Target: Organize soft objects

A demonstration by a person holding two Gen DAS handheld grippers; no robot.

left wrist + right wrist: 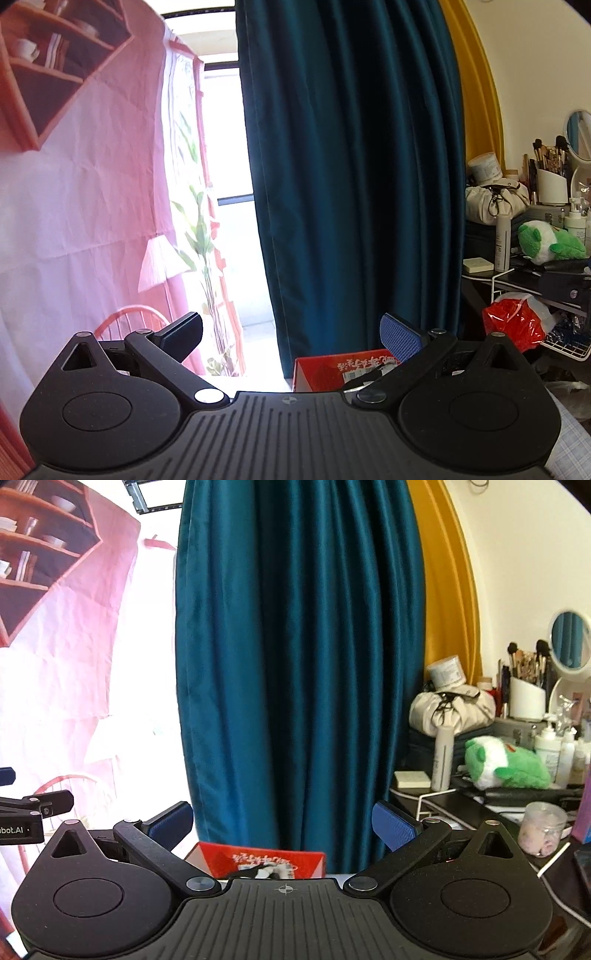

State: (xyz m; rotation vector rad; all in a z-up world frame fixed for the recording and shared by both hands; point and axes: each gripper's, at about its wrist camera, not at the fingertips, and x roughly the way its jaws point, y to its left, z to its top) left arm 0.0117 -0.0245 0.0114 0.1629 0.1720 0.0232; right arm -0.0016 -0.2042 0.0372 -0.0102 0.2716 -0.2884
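A green and white plush toy (550, 242) lies on the cluttered dark dressing table at the far right; the right wrist view shows the plush toy (506, 762) too, well ahead and to the right of both grippers. My left gripper (291, 334) is open, with nothing between its blue-padded fingers. My right gripper (282, 823) is also open and empty. Both point at a teal curtain (295, 657). Part of the left gripper's body (22, 819) shows at the left edge of the right wrist view.
A red printed box (262, 860) sits low in front of the curtain. The dressing table (476, 801) holds a white drawstring bag (450, 707), bottles, a brush cup, a round mirror (570, 640) and a clear jar (543, 829). A red plastic bag (515, 325) sits in a wire rack. A pink backdrop (81, 206) hangs left.
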